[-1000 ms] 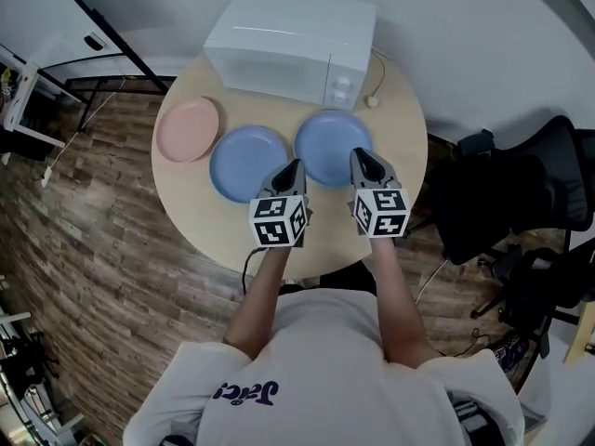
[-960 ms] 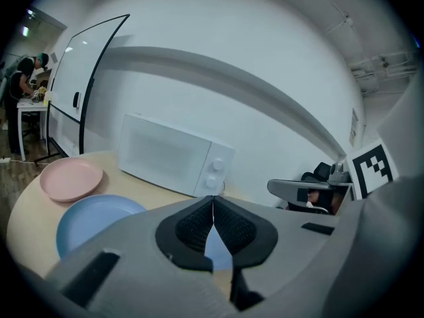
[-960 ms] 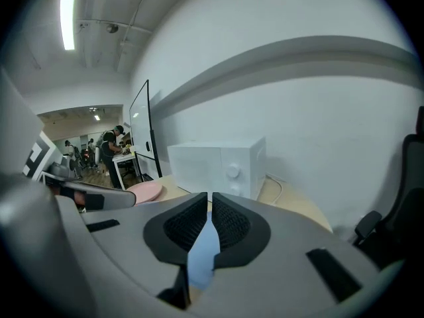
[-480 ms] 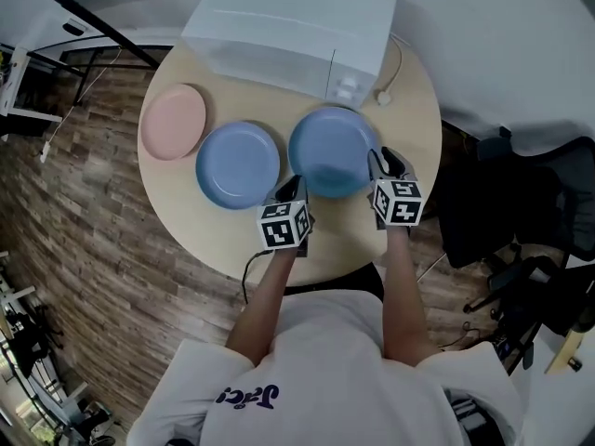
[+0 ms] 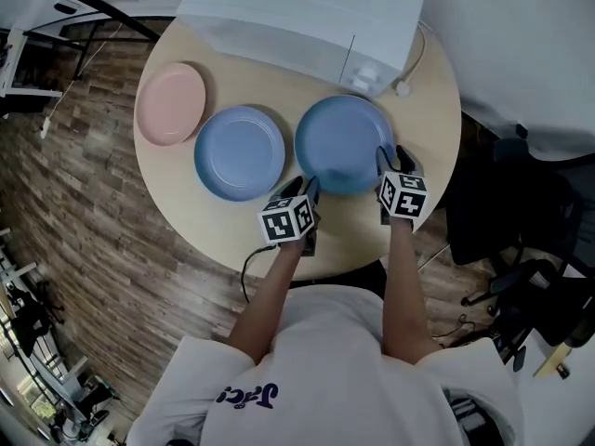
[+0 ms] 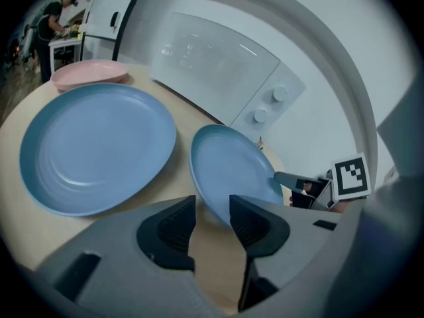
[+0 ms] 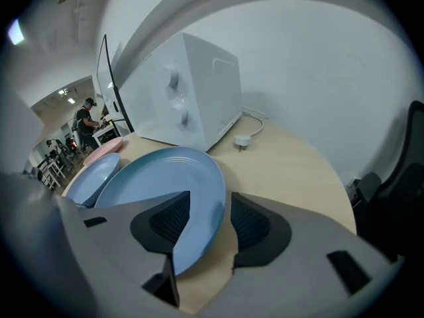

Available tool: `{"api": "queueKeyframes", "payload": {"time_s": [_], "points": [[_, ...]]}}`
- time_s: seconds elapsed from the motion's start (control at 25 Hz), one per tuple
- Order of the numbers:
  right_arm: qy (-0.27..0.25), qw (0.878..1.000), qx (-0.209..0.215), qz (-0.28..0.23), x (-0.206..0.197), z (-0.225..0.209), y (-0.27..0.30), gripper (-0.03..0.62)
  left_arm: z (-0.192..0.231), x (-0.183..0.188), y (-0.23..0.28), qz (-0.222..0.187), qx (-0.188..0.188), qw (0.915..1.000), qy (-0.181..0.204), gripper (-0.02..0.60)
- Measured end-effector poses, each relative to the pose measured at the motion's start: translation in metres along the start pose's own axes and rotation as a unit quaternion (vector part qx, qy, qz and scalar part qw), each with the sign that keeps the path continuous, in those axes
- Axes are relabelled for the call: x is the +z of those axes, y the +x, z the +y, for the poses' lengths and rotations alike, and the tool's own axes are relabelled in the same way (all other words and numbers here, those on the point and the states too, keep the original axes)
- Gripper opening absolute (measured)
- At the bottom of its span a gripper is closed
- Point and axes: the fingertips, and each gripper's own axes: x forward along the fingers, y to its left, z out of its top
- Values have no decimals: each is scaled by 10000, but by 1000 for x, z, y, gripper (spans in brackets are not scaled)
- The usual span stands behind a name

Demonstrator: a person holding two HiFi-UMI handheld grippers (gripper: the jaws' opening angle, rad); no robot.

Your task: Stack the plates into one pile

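On the round, pale wood table, three plates lie in a row in front of a white microwave. None is stacked yet.

Plates, left to right in the head view:
- pink plate: smallest-looking, matte, raised rim, near the table's left edge.
- middle blue plate: plain mid-blue, shallow well with a faint ring inside the rim. It lies just beside the pink one.
- right blue plate: same colour and shape, glossy sheen on the rim. A narrow strip of table separates it from the middle plate.

A white plug on its cord lies near the microwave's right corner, apart from the plates.

Left gripper: it sits at the near-left rim of the right blue plate. The jaws have just been opening and stand apart. In the left gripper view the plate's rim is at the mouth of the gap, close to the right-hand jaw. Whether it is truly inside the gap is not clear from this angle, and no pad presses on it.

Right gripper: it sits at the right rim of the same plate. The jaws have just been opening and stand apart. The right gripper view shows the rim between them, one jaw over the plate's inner face and the other outside the edge. A sliver of table shows in the gap, so there is no grip.
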Motion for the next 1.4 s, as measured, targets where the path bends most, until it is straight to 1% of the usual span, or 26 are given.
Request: {"api": "queueKeyframes", "payload": {"time_s": [0.12, 0.28, 0.32, 0.4, 0.56, 0.72, 0.88, 1.16, 1.4], "points": [[47, 9999, -53, 96, -7, -4, 4, 186, 4, 2, 10, 5, -22, 9994, -359, 169], [202, 9996, -139, 167, -17, -9, 8, 177, 6, 7, 18, -25, -2, 9985, -546, 167], [240, 9994, -161, 165, -18, -10, 9, 162, 7, 7, 19, -30, 46, 9984, -565, 154], [312, 9992, -199, 153, -20, -11, 10, 123, 11, 7, 20, -57, 164, 9982, -570, 98], [426, 9986, -267, 137, -24, -12, 7, 59, 12, 6, 19, -112, 199, 9978, -616, 86], [614, 9975, -325, 94, -24, -13, 4, 48, 12, 5, 18, -106, 154, 9968, -772, 67], [723, 9970, -261, -33, -21, -7, -2, 43, 15, 3, 12, -168, 171, 9957, -899, 60], [774, 9961, -283, -306, -10, 5, -26, 38, 8, 7, -15, -353, 54, 9959, -836, 58], [703, 9955, -224, -599, 5, 27, -52, 38, 8, 16, -49, -613, -62, 9948, -807, 58]]}}
